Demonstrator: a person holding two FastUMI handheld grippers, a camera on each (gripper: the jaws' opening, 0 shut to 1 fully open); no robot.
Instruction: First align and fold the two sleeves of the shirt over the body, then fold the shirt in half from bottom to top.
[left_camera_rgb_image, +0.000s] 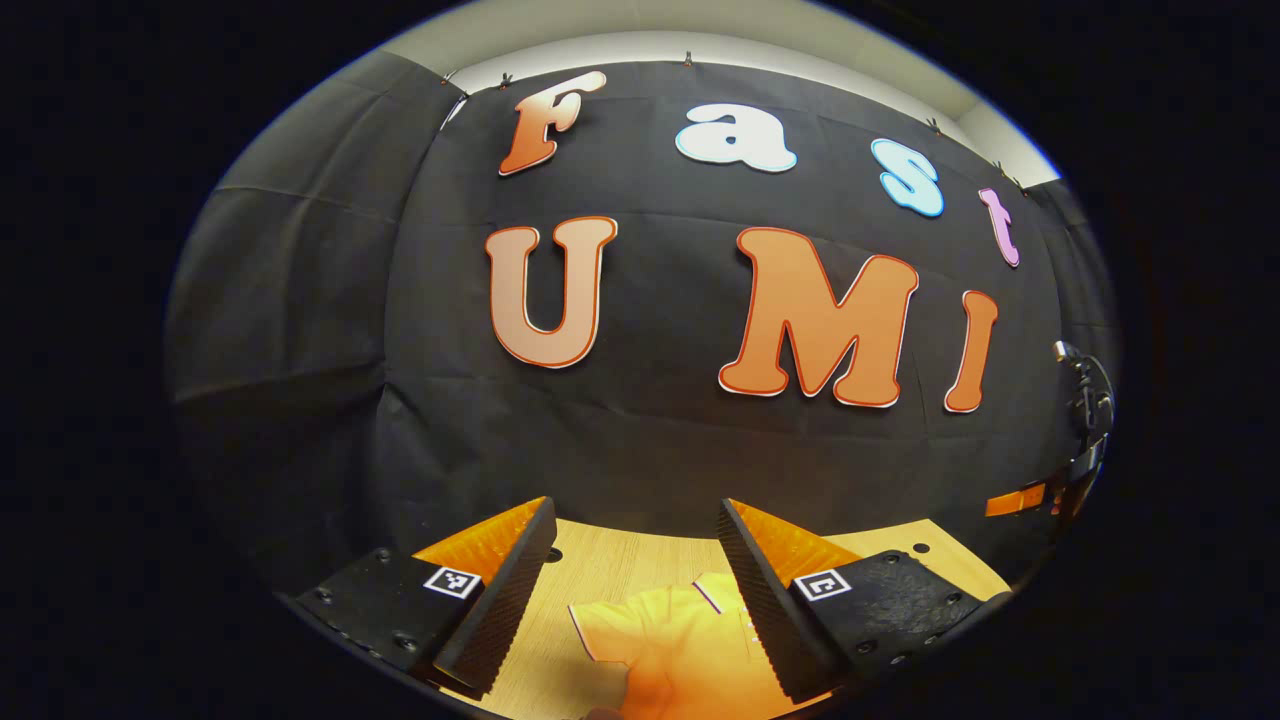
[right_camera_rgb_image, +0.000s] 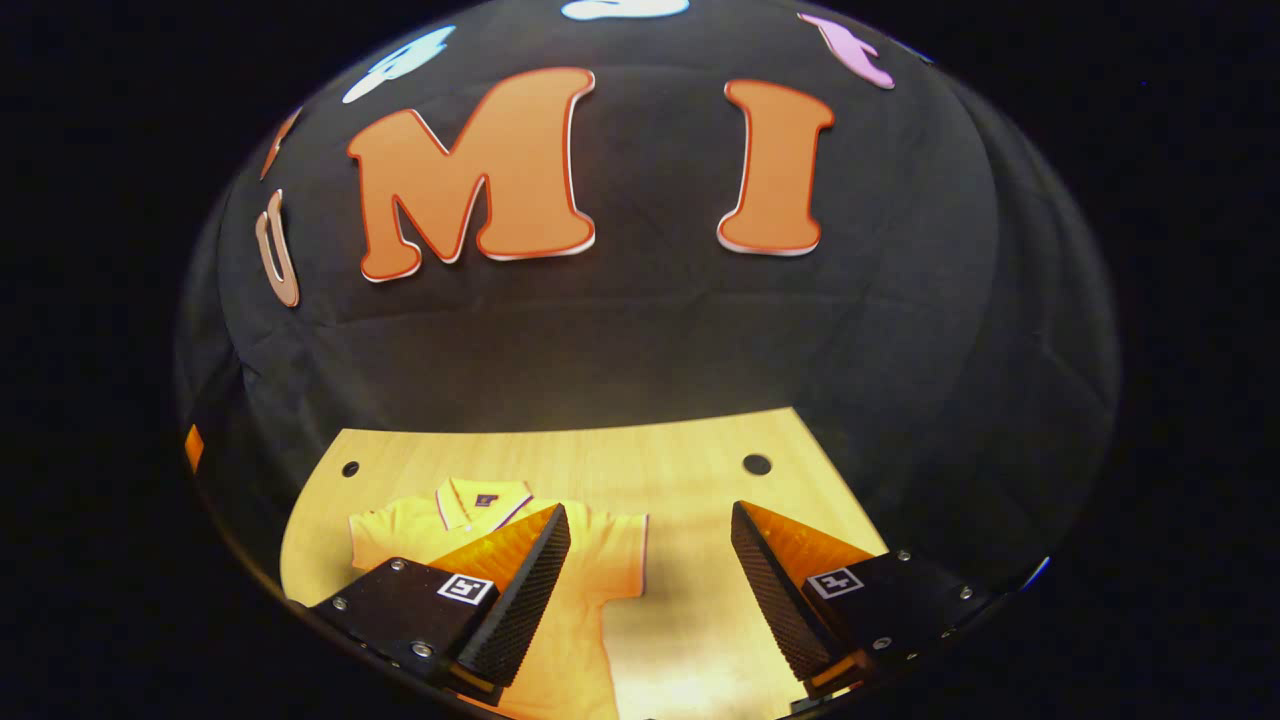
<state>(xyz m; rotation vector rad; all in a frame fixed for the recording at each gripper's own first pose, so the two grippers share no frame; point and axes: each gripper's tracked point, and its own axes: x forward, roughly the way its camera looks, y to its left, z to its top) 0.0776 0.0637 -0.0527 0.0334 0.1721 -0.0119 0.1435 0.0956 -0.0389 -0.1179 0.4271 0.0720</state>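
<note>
**Both grippers above the flat shirt, sleeves not yet folded**

The yellow polo shirt (right_camera_rgb_image: 590, 560) lies flat on the wooden table (right_camera_rgb_image: 620, 450), collar (right_camera_rgb_image: 480, 500) toward the far wall, so its long axis runs from 12 o'clock to 6 o'clock in the right gripper view; both short sleeves are spread sideways, one sleeve (right_camera_rgb_image: 625, 555) toward 3 o'clock and the other (right_camera_rgb_image: 375, 535) toward 9 o'clock.

The right gripper (right_camera_rgb_image: 650, 590) hangs above the table with its jaws wide apart and nothing between them; the nearer sleeve's hem sits in the gap between the fingers, just toward 11 o'clock from the midpoint, while the shirt's body passes under the finger on the 9 o'clock side.

In the left gripper view the left gripper (left_camera_rgb_image: 635, 600) is likewise spread open and empty; a sleeve (left_camera_rgb_image: 610, 635) lies between its fingers at about 6 o'clock (low in the view, so probably close beneath), its hem edge facing 9 o'clock.

Judging from this, each gripper is set over its own sleeve; the coming move turns on lowering onto the hems and carrying them inward across the body, and neither gripper touches cloth as far as can be told.
</note>
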